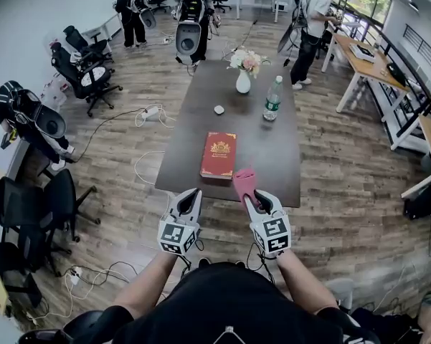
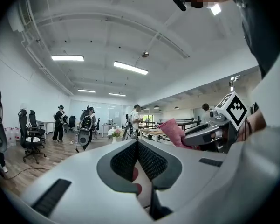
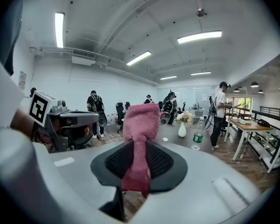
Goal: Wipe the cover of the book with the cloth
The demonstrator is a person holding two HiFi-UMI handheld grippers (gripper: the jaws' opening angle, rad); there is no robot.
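A red book (image 1: 219,155) with a gold emblem lies flat on the dark table (image 1: 272,156), near its front edge. My right gripper (image 1: 254,198) is shut on a pink cloth (image 1: 244,182), which sticks up past the jaws just in front of the table's near edge, right of the book. In the right gripper view the cloth (image 3: 140,139) stands pinched between the jaws. My left gripper (image 1: 188,201) hovers shut and empty below the table's front edge, short of the book. The left gripper view shows its jaws pressed together, with the cloth (image 2: 173,131) and right gripper (image 2: 209,130) to the right.
On the table beyond the book stand a green-labelled water bottle (image 1: 272,99), a white vase of flowers (image 1: 244,72) and a small white object (image 1: 219,110). Office chairs (image 1: 86,70) and cables (image 1: 152,113) lie to the left. People stand at the far end and by desks (image 1: 366,59) on the right.
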